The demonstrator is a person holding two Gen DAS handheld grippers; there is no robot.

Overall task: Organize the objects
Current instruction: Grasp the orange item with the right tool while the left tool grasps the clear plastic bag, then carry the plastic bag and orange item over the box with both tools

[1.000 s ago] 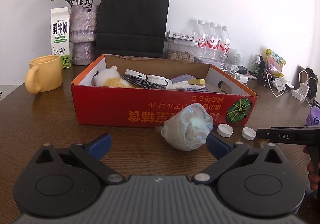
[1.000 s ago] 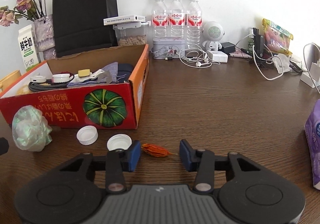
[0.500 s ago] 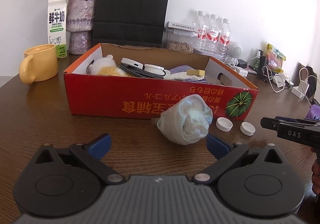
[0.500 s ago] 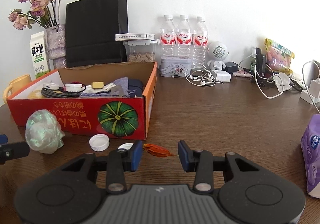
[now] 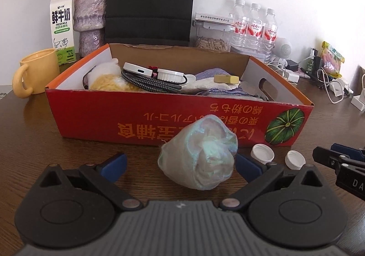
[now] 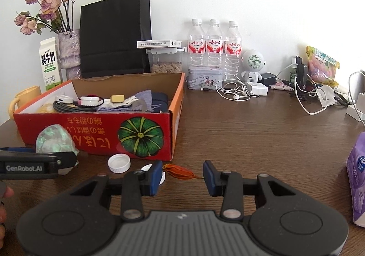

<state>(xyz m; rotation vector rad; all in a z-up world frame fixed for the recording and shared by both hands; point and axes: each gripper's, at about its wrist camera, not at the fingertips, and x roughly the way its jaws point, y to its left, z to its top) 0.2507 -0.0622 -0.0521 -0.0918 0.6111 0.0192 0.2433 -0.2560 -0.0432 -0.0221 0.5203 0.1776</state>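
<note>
Red box point(image 5: 95, 116) ahead half filled; crumpled bag point(image 5: 198, 153) sits between the spread left gripper point(image 5: 180, 163), dried orange husk point(image 6: 180, 171) between the spread right gripper point(image 6: 182, 175), caps point(image 5: 262, 153) waiting.

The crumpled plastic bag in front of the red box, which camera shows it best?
The left wrist view. There the crumpled plastic bag sits centred and whole between the open left gripper fingers, in front of the red box. The right wrist view shows it small at the left edge, its lower part hidden behind the left gripper.
</note>
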